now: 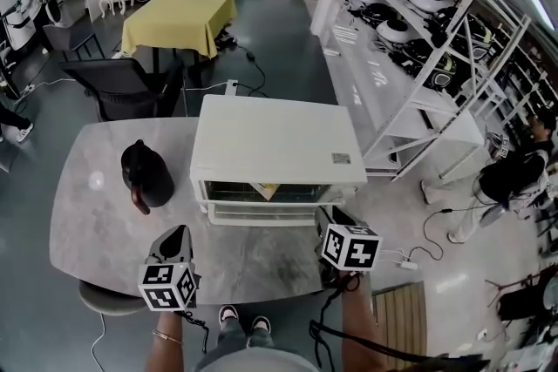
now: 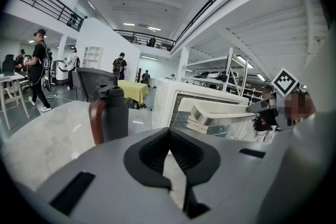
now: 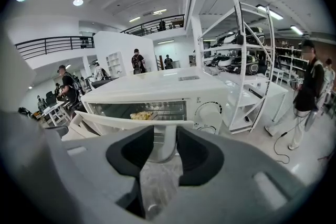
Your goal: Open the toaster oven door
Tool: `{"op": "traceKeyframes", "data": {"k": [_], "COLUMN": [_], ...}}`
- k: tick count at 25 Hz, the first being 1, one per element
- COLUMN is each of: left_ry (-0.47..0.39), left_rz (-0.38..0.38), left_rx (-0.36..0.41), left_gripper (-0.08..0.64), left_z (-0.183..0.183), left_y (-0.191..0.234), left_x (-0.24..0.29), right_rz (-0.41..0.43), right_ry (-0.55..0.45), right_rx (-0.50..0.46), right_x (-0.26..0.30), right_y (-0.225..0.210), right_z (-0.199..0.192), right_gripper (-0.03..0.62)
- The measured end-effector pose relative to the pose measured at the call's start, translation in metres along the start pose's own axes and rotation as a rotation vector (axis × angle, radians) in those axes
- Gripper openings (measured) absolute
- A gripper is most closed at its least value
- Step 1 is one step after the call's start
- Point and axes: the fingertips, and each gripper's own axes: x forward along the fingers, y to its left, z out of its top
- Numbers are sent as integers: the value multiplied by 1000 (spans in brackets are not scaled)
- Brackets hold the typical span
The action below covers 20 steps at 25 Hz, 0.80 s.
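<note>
A white toaster oven (image 1: 275, 144) stands on the grey marble table (image 1: 96, 213). Its glass door (image 3: 126, 123) hangs partly open, tilted out toward me. My right gripper (image 3: 164, 140) is shut on the right end of the door handle (image 3: 167, 136), whose pale bar fills the gap between the dark pads. In the head view that gripper (image 1: 331, 220) sits at the oven's front right corner. My left gripper (image 1: 179, 241) hovers over the table in front of the oven's left side, shut and empty (image 2: 169, 134). Something yellowish (image 3: 140, 114) lies on the rack inside.
A black jug (image 1: 146, 174) with a reddish handle stands left of the oven. White shelving (image 1: 410, 22) runs along the right. A dark chair (image 1: 122, 87) and a yellow-clothed table (image 1: 179, 17) stand behind. Cables and a power strip (image 1: 405, 261) lie on the floor at right.
</note>
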Motion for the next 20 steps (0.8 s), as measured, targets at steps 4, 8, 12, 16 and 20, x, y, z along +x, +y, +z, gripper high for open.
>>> {"op": "traceKeyframes", "data": {"k": [4,8,12,16,20], "left_ry": [1,3,4,4,2], "left_rz": [-2,-1,0,4,6], "left_rx": [0,2,6,9,8], "left_gripper": [5,5,5,5,5], "left_z": [-3,-3,-5,-6,-5], "left_y": [-3,-5,-7,-7,-8], "left_x": [-5,-11,-17,-22,-26], "right_rz": [6,11,12,14,16], "right_ry": [3,12,13,16,30], "right_rx": [-16,-19,-21,-19,-11], "right_x": [-4,-11,-16,-19,-24], "right_y": [0,-2,-3,-3,-4], "right_z": [-8,-14,-21,-27,-33], "right_gripper": [140,107,100,94,87]}}
